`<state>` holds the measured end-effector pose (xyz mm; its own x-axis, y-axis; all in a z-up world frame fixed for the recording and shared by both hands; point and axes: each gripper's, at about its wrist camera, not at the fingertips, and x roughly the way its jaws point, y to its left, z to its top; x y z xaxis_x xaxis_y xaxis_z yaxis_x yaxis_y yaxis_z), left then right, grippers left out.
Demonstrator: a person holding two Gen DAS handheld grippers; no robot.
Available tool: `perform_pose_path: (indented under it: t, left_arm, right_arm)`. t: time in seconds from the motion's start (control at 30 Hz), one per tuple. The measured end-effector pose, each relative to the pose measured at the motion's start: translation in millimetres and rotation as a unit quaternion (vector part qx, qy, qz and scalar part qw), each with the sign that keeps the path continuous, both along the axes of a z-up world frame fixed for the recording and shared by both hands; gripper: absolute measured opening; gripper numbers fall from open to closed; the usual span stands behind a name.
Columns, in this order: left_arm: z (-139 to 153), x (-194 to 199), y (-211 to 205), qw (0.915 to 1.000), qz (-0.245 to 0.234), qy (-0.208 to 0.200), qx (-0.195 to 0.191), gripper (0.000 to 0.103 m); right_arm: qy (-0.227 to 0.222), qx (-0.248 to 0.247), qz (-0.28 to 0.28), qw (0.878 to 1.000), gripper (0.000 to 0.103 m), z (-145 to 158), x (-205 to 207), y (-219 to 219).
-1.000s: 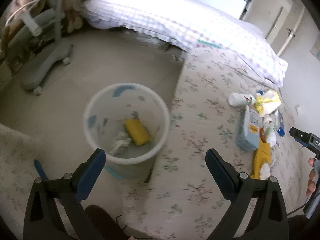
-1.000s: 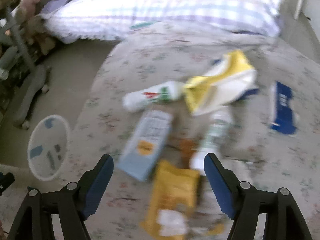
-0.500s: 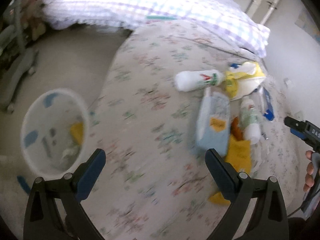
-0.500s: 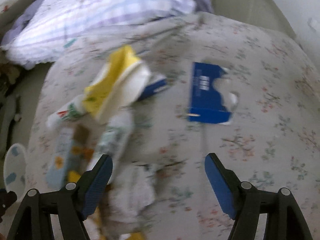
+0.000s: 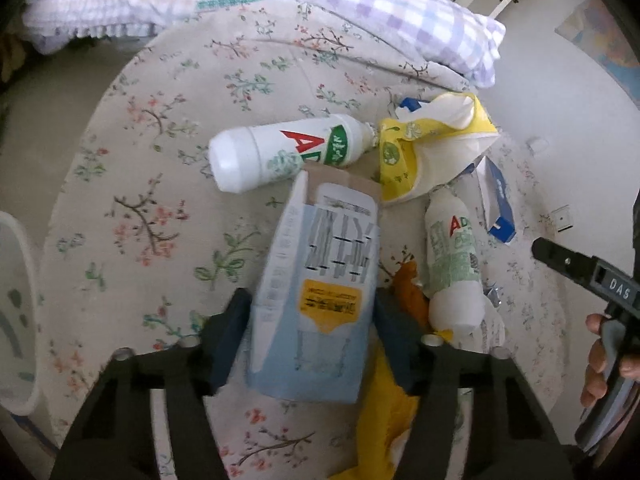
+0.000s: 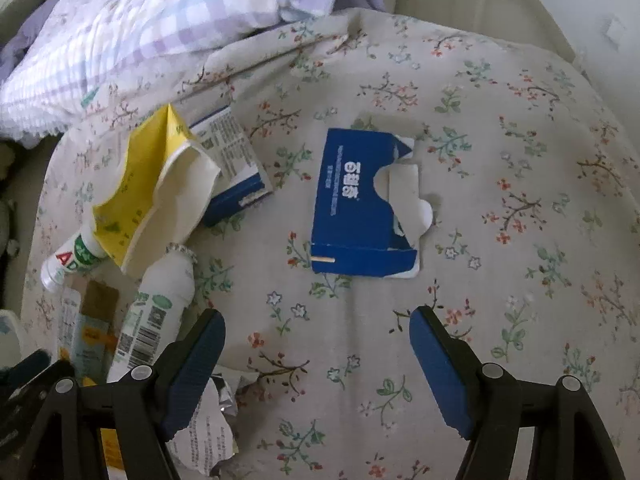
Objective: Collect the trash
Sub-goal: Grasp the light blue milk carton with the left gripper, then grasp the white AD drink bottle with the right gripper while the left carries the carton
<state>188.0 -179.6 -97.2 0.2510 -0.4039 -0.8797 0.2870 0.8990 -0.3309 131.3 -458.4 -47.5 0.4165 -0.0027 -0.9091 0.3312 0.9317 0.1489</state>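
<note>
The right gripper (image 6: 318,354) hangs with its blue-padded jaws spread wide above the floral bedspread (image 6: 500,160), gripping nothing. Ahead lies a flattened blue carton (image 6: 360,208). To the left sit a yellow-and-white bag (image 6: 156,188), a blue-and-white box (image 6: 236,160) partly under it, and two white bottles (image 6: 156,312), (image 6: 66,264). Torn printed paper (image 6: 208,432) lies beside the left pad.

Left gripper (image 5: 310,340): black frame showing silver screws, dark blue pads. Right gripper (image 6: 316,364): black arms, blue pads, silver screws; body bearing white "DAS" lettering. Bare-skinned fingers (image 5: 596,364) showing.
</note>
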Motion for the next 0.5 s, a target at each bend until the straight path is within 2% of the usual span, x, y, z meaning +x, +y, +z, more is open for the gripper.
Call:
perform_pose_path:
  t: [0.23,0.5]
  left_arm:
    - [21.9,-11.5,15.2,0.9995,0.0,-0.027,-0.016,0.062]
    - [45.7,-26.6,69.0,0.9982,0.034,-0.046,-0.016,0.061]
  right_arm:
    - [0.003,0.007,0.014,1.0,0.08,-2.0,3.6,11.9]
    - [-0.008,0.029,0.05,0.998,0.08,2.1,19.3,52.8]
